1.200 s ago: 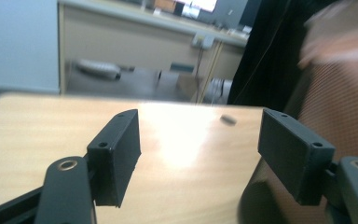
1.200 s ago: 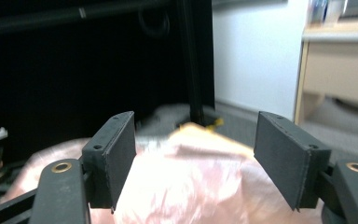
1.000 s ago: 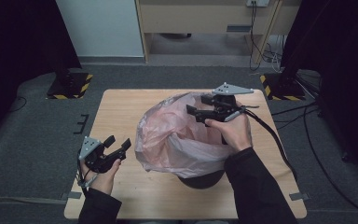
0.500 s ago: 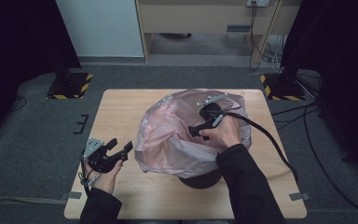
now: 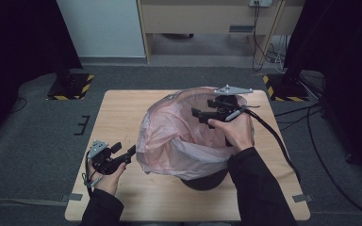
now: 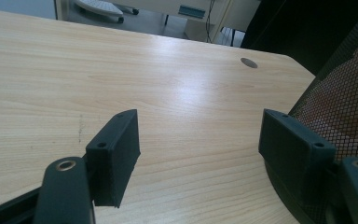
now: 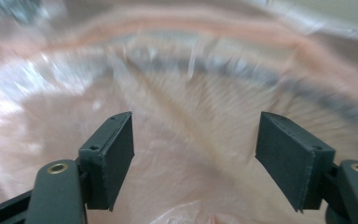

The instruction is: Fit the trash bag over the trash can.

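A pink translucent plastic bag [image 5: 179,141] lines a black mesh bin [image 5: 202,181] on the wooden table [image 5: 122,113]. Its mouth stands open at the top. My right gripper [image 5: 199,114] is held over the bag's mouth, open, with its fingers aimed left into the bag. In the right gripper view the bag's pink film [image 7: 191,93] lies blurred beyond my right gripper [image 7: 193,158]. My left gripper [image 5: 128,153] rests low at the table's front left, open, beside the bag. In the left gripper view the bin's mesh wall [image 6: 345,107] stands right behind my left gripper's [image 6: 198,156] right finger.
A small round hole [image 6: 249,62] marks the tabletop's far side in the left gripper view. Black cable [image 5: 273,136] trails from the right gripper over the table's right edge. Stands with yellow-black striped bases [image 5: 70,84] sit on the floor beyond the table.
My right gripper has come back up and to the right from deep in the bag, and the bag's mouth has opened wider. The left gripper has edged slightly right, toward the bag.
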Tool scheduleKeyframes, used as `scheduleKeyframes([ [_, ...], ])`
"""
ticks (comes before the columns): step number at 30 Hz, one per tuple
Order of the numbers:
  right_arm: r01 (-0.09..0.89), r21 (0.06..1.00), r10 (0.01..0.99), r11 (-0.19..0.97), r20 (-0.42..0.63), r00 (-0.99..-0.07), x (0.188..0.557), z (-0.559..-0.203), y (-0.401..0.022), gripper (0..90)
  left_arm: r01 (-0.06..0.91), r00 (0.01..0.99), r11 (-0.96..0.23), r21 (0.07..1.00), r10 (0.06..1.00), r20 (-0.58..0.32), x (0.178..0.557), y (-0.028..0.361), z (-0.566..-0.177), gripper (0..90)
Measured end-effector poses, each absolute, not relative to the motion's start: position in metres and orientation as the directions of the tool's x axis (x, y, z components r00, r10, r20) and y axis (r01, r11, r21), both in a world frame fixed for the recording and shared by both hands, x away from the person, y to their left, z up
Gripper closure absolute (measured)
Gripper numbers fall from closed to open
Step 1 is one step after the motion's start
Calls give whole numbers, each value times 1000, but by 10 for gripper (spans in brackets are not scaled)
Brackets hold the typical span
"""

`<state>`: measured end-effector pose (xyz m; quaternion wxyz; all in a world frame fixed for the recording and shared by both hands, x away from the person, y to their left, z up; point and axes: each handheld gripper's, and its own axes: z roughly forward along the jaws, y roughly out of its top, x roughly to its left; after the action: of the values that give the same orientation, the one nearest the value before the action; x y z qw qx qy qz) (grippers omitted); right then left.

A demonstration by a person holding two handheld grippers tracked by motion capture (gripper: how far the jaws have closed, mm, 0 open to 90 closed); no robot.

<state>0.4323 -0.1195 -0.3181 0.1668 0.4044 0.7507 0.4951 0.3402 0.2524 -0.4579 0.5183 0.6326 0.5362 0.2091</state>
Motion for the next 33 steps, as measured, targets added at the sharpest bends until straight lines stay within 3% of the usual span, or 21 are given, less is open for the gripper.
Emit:
scheduleKeyframes([
  [5, 418, 885, 759, 205, 126, -638, 419, -304, -118, 599, 467, 337, 114, 877, 894, -296, 340, 251, -459, 287],
  [8, 483, 827, 750, 288, 119, -650, 416, -305, -104, 694, 469, 338, 116, 875, 892, -299, 340, 251, -459, 288],
  [11, 555, 767, 769, 323, 129, -626, 420, -312, -95, 660, 471, 340, 116, 874, 891, -301, 340, 252, -459, 288],
  [12, 612, 706, 791, 357, 120, -600, 426, -323, -88, 541, 472, 340, 117, 874, 890, -303, 341, 252, -459, 288],
  [16, 638, 634, 783, 437, 82, -617, 437, -345, -78, 298, 474, 338, 125, 871, 888, -311, 342, 253, -460, 288],
  [19, 625, 605, 769, 494, 32, -638, 440, -355, -77, 266, 473, 339, 126, 872, 888, -312, 342, 253, -460, 287],
  [26, 632, 578, 762, 516, 27, -647, 441, -358, -77, 242, 468, 355, 123, 875, 881, -313, 343, 251, -460, 286],
  [33, 542, 747, 738, 386, 101, -667, 433, -332, -80, 252, 464, 353, 138, 875, 877, -326, 343, 253, -460, 282],
])
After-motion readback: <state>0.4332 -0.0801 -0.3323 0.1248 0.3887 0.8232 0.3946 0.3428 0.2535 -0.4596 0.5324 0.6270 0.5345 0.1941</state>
